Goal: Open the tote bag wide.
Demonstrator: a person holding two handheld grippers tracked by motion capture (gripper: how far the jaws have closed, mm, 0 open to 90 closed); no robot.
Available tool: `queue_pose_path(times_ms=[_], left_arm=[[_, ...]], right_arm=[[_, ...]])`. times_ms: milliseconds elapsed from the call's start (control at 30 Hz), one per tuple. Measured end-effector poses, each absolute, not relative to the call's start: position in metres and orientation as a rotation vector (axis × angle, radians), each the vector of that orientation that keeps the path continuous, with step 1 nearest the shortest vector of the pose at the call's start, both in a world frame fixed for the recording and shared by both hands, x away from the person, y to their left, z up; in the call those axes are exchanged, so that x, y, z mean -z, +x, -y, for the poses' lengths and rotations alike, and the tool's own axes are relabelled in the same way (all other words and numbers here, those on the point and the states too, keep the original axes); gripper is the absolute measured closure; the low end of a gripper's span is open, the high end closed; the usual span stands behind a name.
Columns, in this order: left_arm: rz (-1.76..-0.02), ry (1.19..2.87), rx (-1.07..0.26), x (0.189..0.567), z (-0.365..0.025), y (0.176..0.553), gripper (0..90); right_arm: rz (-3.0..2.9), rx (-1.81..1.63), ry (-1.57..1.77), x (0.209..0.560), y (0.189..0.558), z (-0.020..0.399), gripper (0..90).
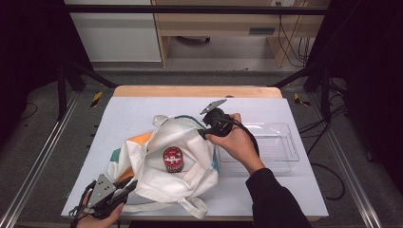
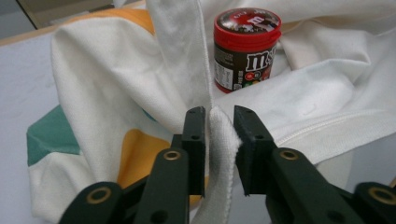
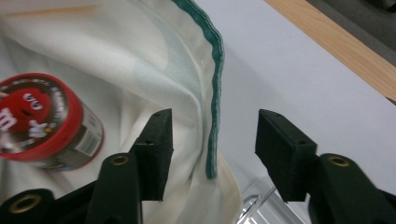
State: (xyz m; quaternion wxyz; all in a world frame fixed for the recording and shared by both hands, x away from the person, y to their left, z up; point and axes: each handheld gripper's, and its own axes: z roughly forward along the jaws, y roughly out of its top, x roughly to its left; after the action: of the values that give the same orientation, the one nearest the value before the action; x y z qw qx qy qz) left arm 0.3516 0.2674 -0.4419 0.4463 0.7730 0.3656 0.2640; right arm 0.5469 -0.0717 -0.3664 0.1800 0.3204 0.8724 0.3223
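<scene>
Left gripper (image 1: 127, 186), near-left corner of the table (image 1: 138, 107): jaws stand narrow with the tote bag's (image 2: 98, 88) white strap (image 2: 223, 140) between them. In the left gripper view the strap rests against the left pad and a slim gap shows on the other side, so the grip looks loosened rather than firm. To let go cleanly, the jaws would best widen a little more before the hand draws back, or the strap may drag with it.

Centre: the bag lies slumped on the white table, mouth spread, and the candy jar (image 1: 173, 159), red lid up, stands upright in the opening on the bag's cloth. It looks settled; any pull on the fabric risks tipping it.

Right gripper (image 1: 203, 133), at the bag's far rim: jaws stand wide, the green-edged rim (image 3: 214, 107) hanging between the pads and touching neither. The release looks done on this side. A good withdrawal goes straight back along the jaws, so neither pad snags the hem.

Far right: a clear plastic tray (image 1: 285, 142) sits beside the bag, just by the right hand (image 1: 237, 142).
</scene>
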Motion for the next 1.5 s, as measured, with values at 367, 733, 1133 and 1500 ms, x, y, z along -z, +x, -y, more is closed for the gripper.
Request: queue_pose_path(times_ms=[367, 733, 1133, 1500], left_arm=[[-0.903, 1.810, -0.724, 0.436, -0.264, 0.350, 57.1], [-0.933, 1.858, -0.739, 0.441, -0.255, 0.359, 54.9], [-0.926, 1.968, -0.686, 0.446, -0.252, 0.361, 78.6], [-0.937, 1.963, -0.675, 0.448, -0.253, 0.359, 81.1]], right_arm=[[-2.412, -0.998, 0.849, 0.350, 0.486, 0.090, 39.1], [-2.380, -1.032, 0.879, 0.363, 0.432, 0.098, 39.8], [-2.376, -1.015, 0.988, 0.396, 0.404, 0.108, 47.3], [-2.378, -1.029, 1.015, 0.428, 0.395, 0.120, 74.6]])
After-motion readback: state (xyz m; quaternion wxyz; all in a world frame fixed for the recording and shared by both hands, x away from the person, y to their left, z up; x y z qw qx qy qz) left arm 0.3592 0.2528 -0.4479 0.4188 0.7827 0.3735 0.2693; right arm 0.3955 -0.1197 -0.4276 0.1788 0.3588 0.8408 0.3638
